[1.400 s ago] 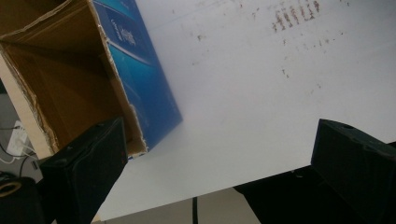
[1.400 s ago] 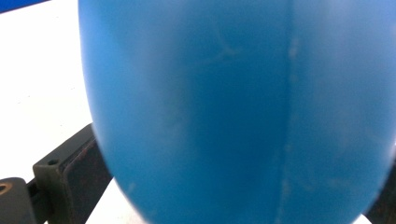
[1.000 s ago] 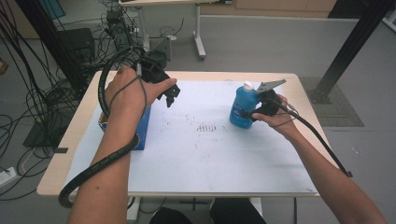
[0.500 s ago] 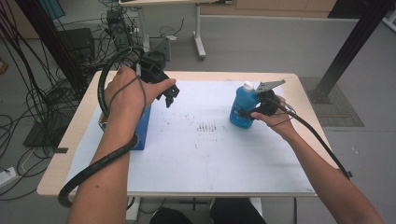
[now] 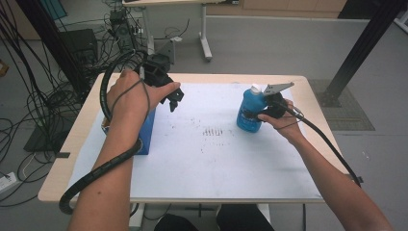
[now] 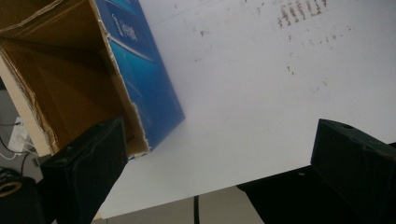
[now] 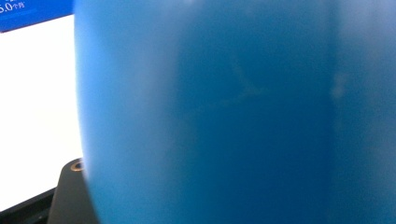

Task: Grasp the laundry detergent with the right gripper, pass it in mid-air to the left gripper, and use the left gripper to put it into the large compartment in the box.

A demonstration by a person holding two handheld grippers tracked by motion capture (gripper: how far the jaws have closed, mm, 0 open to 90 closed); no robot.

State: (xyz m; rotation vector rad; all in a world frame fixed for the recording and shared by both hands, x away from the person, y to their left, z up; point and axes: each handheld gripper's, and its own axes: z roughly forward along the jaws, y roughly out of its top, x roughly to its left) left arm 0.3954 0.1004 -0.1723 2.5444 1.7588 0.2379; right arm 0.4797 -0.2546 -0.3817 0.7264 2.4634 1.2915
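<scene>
On the table's (image 5: 202, 159) right half: blue bottle (image 5: 250, 113), upright, white cap | right gripper (image 5: 257, 115): jaws just closing, bottle between them (pad contact hidden) | left gripper (image 5: 173, 100): jaws wide apart, empty, above open blue carton (image 6: 140, 79).

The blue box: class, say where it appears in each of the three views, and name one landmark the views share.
High view: blue box at the table's left, partly under the left forearm.
Left gripper view: upper left, open brown inside showing.
Right gripper view: a sliver in the top left corner.
Shared landmark: the white mat.
</scene>
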